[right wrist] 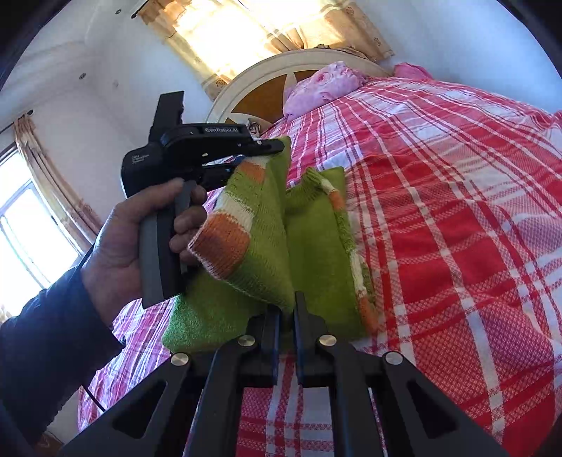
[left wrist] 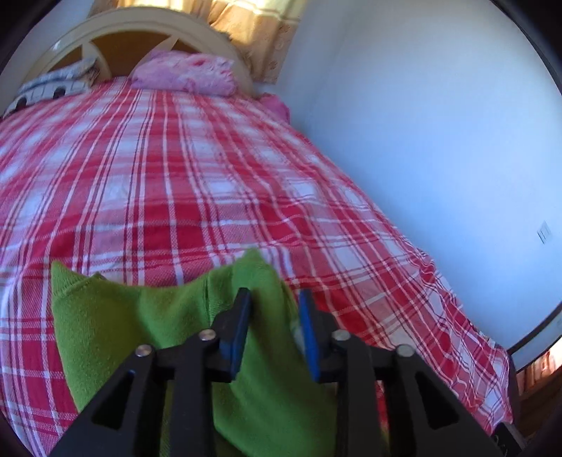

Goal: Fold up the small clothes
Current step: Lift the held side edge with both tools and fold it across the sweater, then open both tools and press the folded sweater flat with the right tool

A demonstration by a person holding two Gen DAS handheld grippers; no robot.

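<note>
A green knit sweater with orange and white striped cuffs is held up over the red plaid bed, its lower part resting on the sheet. My left gripper has its jaws apart, and a fold of the green knit runs loosely between the blue pads. In the right wrist view that same left gripper is gripped by a person's hand at the sweater's top edge. My right gripper is shut on the sweater's near green edge.
The plaid sheet stretches back to a pink pillow and a cream headboard. A grey-and-white folded blanket lies at the far left. A white wall runs along the bed's right side. Curtained windows stand behind.
</note>
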